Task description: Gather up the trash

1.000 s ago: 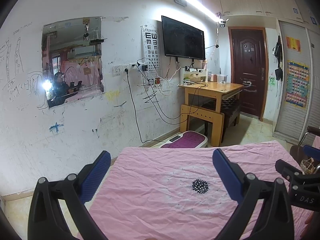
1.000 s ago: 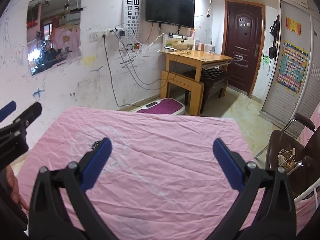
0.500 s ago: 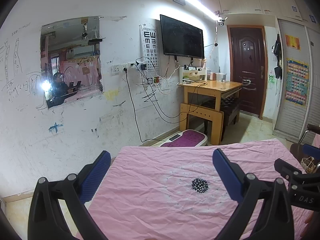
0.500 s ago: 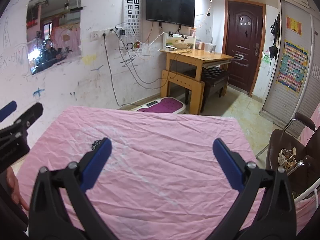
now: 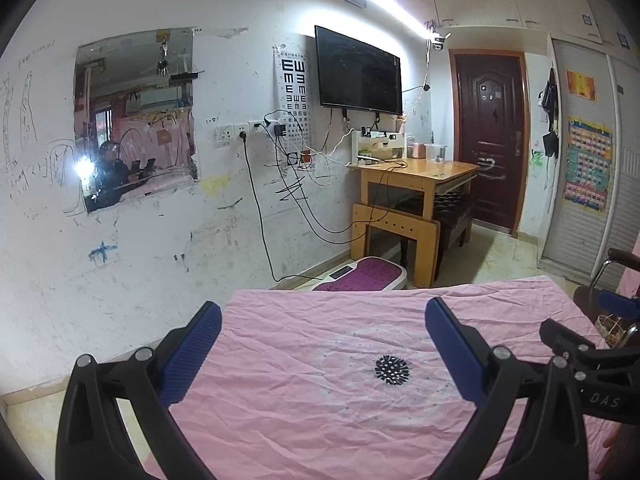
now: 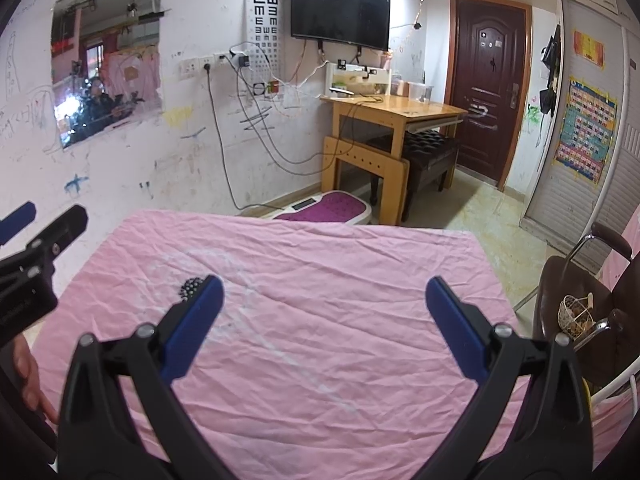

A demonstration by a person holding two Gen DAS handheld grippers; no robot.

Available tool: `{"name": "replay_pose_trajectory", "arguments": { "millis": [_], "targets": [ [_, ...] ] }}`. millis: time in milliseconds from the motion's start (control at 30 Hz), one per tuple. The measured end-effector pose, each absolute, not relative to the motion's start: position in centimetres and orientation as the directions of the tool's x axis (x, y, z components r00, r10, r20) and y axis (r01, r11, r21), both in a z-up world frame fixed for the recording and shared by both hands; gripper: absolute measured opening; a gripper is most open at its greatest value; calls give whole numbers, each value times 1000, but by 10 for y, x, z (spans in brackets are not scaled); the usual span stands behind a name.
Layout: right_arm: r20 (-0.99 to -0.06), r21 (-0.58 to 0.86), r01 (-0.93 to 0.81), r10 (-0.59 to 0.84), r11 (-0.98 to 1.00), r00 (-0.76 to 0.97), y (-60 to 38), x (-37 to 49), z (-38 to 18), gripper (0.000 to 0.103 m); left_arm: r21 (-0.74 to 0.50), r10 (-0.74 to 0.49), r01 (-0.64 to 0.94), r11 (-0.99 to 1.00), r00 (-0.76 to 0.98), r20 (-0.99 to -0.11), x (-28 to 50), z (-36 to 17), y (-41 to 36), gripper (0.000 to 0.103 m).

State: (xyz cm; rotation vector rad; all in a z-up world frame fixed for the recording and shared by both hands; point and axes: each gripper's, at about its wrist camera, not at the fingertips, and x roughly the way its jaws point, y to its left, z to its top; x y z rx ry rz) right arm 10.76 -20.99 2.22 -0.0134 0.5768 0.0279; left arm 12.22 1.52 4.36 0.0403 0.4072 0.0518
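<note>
Both grippers wide open over the pink sheet.

My left gripper and right gripper hold nothing; I see the black spiky scrap at lower centre-right of the left view, between the fingers.

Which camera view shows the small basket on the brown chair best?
The right wrist view: the basket sits whole on the chair seat. In the left wrist view the basket shows only partly, behind the right gripper.
</note>
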Motion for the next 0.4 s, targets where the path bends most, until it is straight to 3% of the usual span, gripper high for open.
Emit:
{"name": "replay_pose_trajectory", "arguments": {
  "millis": [400],
  "targets": [
    [-559, 6, -26, 25, 1000, 829, -217, 106, 10, 97, 63, 50, -26, 998, 912, -408, 130, 37, 13, 97]
  ]
}}
